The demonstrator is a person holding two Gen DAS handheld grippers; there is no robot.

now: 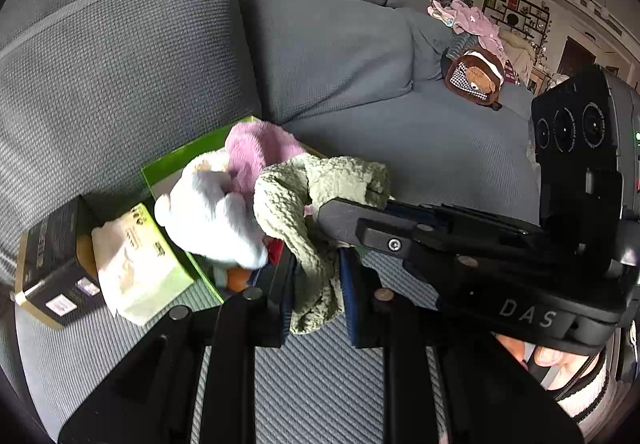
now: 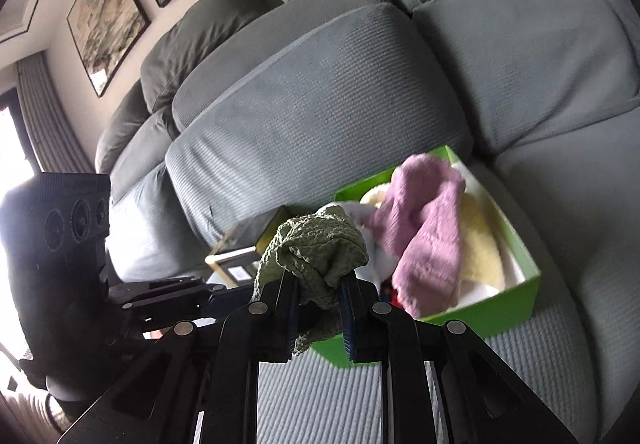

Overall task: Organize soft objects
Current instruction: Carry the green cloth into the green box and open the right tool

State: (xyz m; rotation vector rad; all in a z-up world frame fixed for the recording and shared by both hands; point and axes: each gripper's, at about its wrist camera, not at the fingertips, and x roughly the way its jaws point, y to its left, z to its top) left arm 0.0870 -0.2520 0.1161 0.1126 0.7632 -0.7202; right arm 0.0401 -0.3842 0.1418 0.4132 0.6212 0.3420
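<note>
I hold the green cloth (image 1: 316, 211) with both grippers. My left gripper (image 1: 316, 284) is closed on its lower hanging part; in the left wrist view my right gripper (image 1: 352, 211) reaches in from the right with its fingers against the upper bunch of the same cloth. In the right wrist view my right gripper (image 2: 318, 296) is narrowed on the cloth (image 2: 312, 248), which bulges above the fingers.

The cloth hangs over the grey sofa seat (image 1: 320, 372), just right of the green box (image 2: 500, 308). The box already contains a pink knitted piece (image 2: 424, 228), a white plush (image 1: 212, 211) and a cream plush (image 2: 480, 244).

Handling judgement: the cloth is light, limp and crinkled. It will not hold a shape, will sag from any single grip point, and is not fragile. Firm pinching is safe. Gripping a thick bunched fold, not a single edge, should prevent slipping. Two separated grip points would allow it to be spread or folded before it is lowered into the box.
</note>
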